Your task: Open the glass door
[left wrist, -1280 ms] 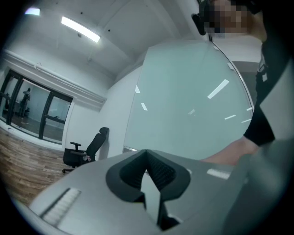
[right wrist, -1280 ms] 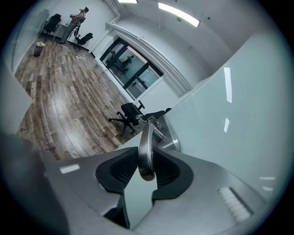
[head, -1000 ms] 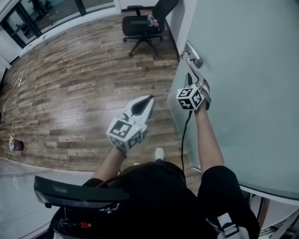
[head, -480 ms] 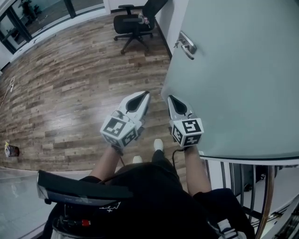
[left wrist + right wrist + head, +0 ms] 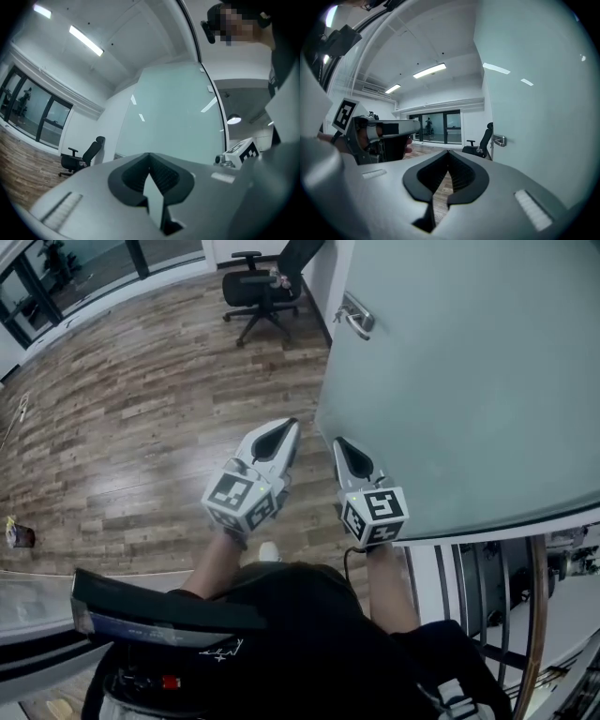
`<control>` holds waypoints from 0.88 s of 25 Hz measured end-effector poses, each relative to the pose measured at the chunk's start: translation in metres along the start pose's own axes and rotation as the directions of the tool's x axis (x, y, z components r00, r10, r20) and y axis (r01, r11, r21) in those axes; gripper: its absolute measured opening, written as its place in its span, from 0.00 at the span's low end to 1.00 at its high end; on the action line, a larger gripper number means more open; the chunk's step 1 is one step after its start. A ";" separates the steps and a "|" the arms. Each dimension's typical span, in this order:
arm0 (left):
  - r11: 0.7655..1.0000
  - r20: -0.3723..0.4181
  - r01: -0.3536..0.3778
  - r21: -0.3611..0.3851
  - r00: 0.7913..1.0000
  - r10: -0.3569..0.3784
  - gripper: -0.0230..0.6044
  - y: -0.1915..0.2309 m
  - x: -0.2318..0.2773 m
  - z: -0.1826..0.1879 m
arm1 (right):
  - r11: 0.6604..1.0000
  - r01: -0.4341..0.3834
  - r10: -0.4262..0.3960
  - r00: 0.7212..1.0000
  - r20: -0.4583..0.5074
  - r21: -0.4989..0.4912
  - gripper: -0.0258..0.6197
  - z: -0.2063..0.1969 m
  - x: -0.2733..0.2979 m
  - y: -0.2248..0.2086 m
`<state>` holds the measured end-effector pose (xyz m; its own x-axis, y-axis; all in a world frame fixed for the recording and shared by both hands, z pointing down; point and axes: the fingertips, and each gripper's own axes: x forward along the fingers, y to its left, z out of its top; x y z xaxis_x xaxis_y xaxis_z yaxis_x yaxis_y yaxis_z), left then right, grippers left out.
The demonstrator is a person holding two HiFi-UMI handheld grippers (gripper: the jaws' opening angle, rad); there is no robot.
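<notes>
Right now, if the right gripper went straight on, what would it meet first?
Nothing near, it seems: the shut right gripper points past the glass door over wood floor. The office chair stands closest to that line; depth unclear.

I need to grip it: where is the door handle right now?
Head view, top centre: the door handle sits near the left edge of the glass door, just right of the office chair and well ahead of the right claw.
</notes>
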<state>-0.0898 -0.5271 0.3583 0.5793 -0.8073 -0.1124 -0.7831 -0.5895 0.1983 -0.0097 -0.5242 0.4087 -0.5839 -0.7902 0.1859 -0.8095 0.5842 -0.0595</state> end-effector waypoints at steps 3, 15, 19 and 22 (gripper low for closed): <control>0.999 -0.002 -0.045 0.008 0.999 0.045 0.04 -0.023 -0.022 -0.007 | 0.999 -0.045 0.045 0.999 0.009 -0.020 0.04 -0.001 -0.024 0.011; 0.974 -0.020 -0.226 0.029 0.974 0.226 0.04 -0.118 -0.118 -0.037 | 0.990 -0.141 0.141 0.990 0.001 -0.011 0.04 -0.036 -0.138 0.037; 0.973 -0.018 -0.227 0.046 0.973 0.228 0.04 -0.137 -0.135 -0.036 | 0.993 -0.120 0.120 0.993 0.010 0.008 0.04 -0.040 -0.164 0.037; 0.979 -0.011 -0.201 0.043 0.979 0.201 0.04 -0.145 -0.144 -0.031 | 0.995 -0.094 0.094 0.995 0.014 0.016 0.04 -0.038 -0.175 0.044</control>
<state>-0.0532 -0.3245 0.3761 0.4124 -0.9091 -0.0592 -0.8924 -0.4162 0.1744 0.0588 -0.3532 0.4106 -0.6583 -0.7343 0.1655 -0.7516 0.6531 -0.0922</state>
